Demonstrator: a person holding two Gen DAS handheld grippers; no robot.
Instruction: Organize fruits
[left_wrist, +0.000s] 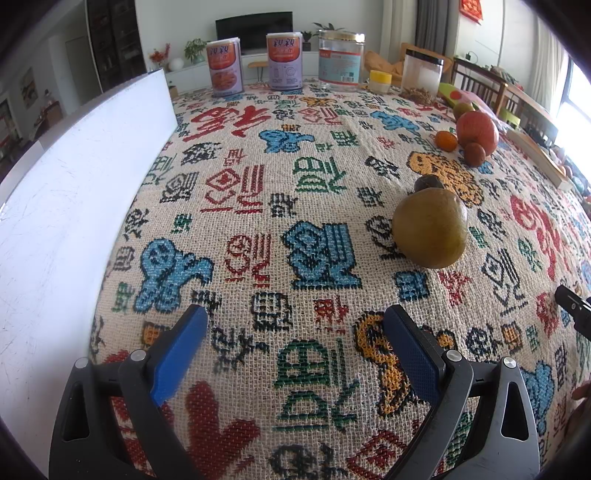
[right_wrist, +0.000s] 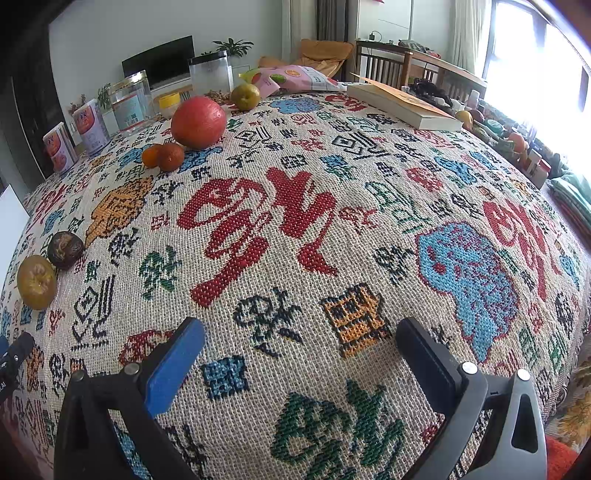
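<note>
My left gripper (left_wrist: 295, 317) is open and empty above the patterned tablecloth (left_wrist: 280, 192). Ahead and to its right lies a green-brown pear (left_wrist: 430, 227) with a dark round fruit (left_wrist: 428, 182) just behind it. Farther back right sit a big red-orange fruit (left_wrist: 477, 130), a small tangerine (left_wrist: 446, 140) and a brownish small fruit (left_wrist: 474, 153). My right gripper (right_wrist: 301, 330) is open and empty too. In its view the pear (right_wrist: 36, 281) and dark fruit (right_wrist: 65, 249) lie far left, the red-orange fruit (right_wrist: 198, 122) and two tangerines (right_wrist: 164, 156) at back left, and another green fruit (right_wrist: 245, 96) behind.
A white board (left_wrist: 74, 192) stands along the left. Two cans (left_wrist: 225, 68), a clear jar (left_wrist: 340, 61), a yellow-lidded pot (left_wrist: 380, 81) and a black-lidded jar (left_wrist: 423, 75) line the far edge. A book (right_wrist: 402, 105) and a snack bag (right_wrist: 295, 79) lie at back right.
</note>
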